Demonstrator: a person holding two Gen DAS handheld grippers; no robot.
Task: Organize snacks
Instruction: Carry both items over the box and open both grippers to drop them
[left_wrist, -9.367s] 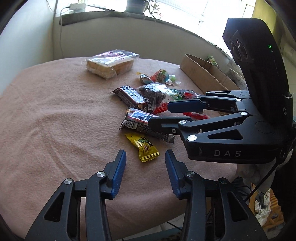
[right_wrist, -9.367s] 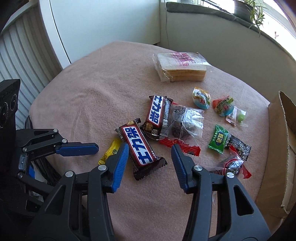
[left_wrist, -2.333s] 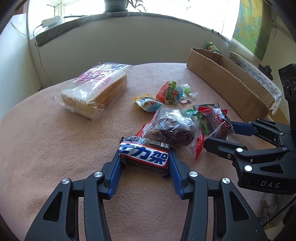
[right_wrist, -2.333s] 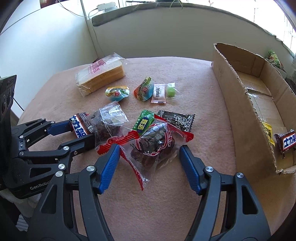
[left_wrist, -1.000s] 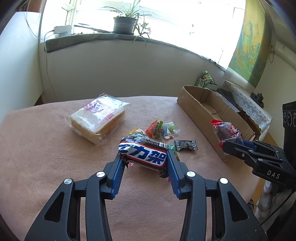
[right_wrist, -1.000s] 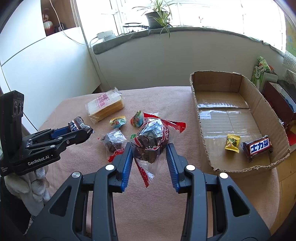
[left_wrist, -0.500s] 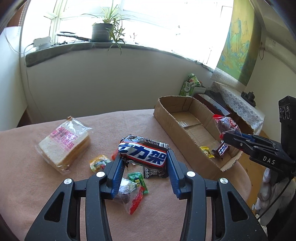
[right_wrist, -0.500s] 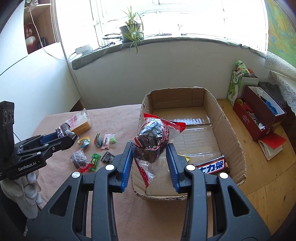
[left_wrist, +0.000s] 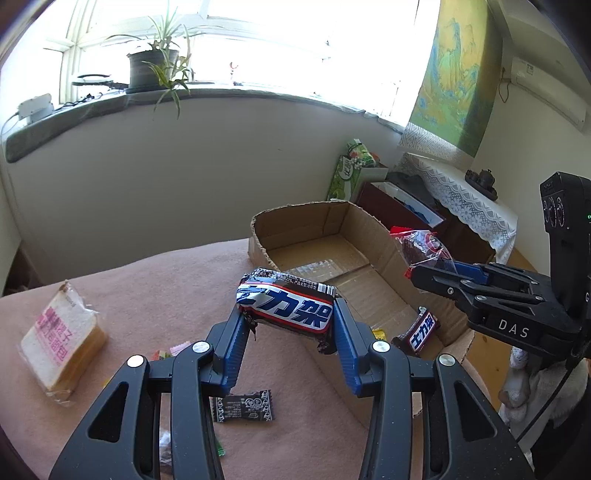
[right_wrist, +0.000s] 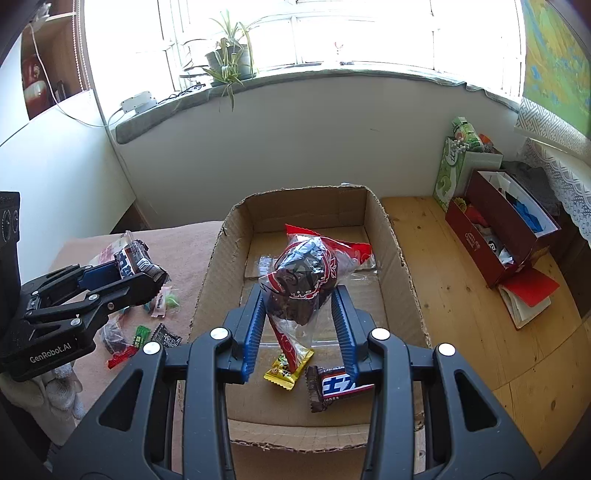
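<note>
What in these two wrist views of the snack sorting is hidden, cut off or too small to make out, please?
- Left wrist view: the loose snacks on the table are mostly hidden behind the left tongs and the chocolate bar they grip.
- Right wrist view: part of the chocolate bar in the box and of the cardboard box floor sits behind the right tongs and their clear bag of dark snacks.
- Both views: small print on the wrappers is unreadable.

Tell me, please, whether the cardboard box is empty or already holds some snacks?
Not empty: the cardboard box already holds a yellow candy packet and a chocolate bar on its floor near the front wall.
</note>
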